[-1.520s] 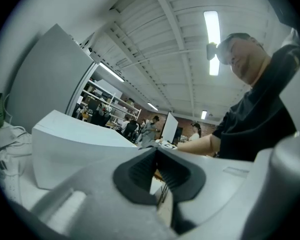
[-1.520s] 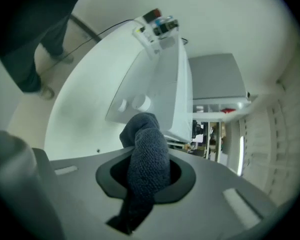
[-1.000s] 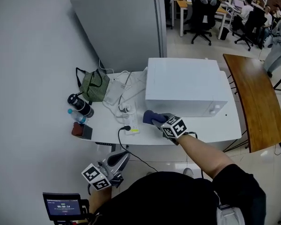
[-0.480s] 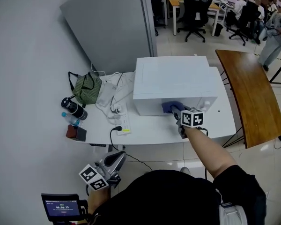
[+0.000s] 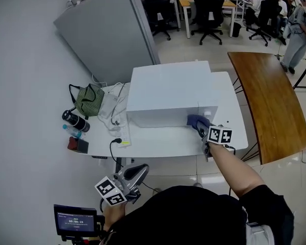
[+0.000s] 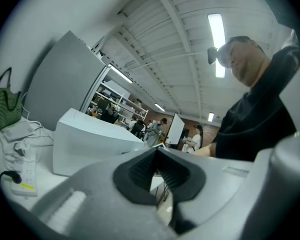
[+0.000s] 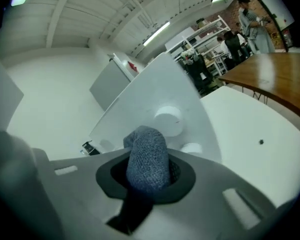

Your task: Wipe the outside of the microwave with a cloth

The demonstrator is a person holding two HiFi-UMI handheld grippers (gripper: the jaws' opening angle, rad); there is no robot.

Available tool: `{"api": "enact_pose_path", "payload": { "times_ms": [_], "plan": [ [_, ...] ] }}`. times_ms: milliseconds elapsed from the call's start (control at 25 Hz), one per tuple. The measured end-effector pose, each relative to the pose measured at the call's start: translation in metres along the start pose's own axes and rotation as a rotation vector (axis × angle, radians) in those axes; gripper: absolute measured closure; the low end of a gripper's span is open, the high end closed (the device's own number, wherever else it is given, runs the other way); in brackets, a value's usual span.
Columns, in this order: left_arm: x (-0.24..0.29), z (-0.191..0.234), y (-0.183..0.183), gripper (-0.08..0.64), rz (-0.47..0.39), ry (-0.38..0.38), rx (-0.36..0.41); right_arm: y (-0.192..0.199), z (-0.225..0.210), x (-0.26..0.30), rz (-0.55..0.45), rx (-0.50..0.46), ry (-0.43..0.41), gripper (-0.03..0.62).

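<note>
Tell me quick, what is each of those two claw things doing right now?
Left gripper: shut, nothing between its jaws.
Right gripper: shut on the blue cloth, by the microwave front.

grey partition (image 5: 107,29) | wooden table (image 5: 268,101) | tiled floor (image 5: 194,50) | office chairs (image 5: 208,15)

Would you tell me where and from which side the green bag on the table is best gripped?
Probably by the dark handle loops, from above: they arch up over the soft green bag, giving thin straps jaws can close on.
</note>
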State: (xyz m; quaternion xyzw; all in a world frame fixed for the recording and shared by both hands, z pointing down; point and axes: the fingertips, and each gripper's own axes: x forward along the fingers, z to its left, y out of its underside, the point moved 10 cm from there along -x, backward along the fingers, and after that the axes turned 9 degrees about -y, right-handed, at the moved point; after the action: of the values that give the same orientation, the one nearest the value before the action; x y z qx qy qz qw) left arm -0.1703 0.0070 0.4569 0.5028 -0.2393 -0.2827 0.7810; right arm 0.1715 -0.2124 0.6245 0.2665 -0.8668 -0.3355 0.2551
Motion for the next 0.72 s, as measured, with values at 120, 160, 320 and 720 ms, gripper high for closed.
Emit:
{"api": "enact_pose_path", "payload": {
  "times_ms": [120,160,320,720],
  "plan": [
    [-0.028,0.015,0.000,0.557,-0.021,-0.031,-0.016,0.020,0.045,0.040,0.105,-0.056,-0.092,0.535],
    [-0.041,0.022,0.001,0.557,-0.030,-0.041,-0.023,0.029,0.062,0.057,0.141,-0.075,-0.113,0.535],
    [-0.108,0.056,0.005,0.557,-0.035,-0.094,-0.024,0.065,0.122,0.144,0.220,-0.118,-0.169,0.535],
    [-0.231,0.119,0.020,0.557,-0.015,-0.229,-0.075,0.085,0.150,0.266,0.227,-0.098,-0.075,0.535]
  ]
}}
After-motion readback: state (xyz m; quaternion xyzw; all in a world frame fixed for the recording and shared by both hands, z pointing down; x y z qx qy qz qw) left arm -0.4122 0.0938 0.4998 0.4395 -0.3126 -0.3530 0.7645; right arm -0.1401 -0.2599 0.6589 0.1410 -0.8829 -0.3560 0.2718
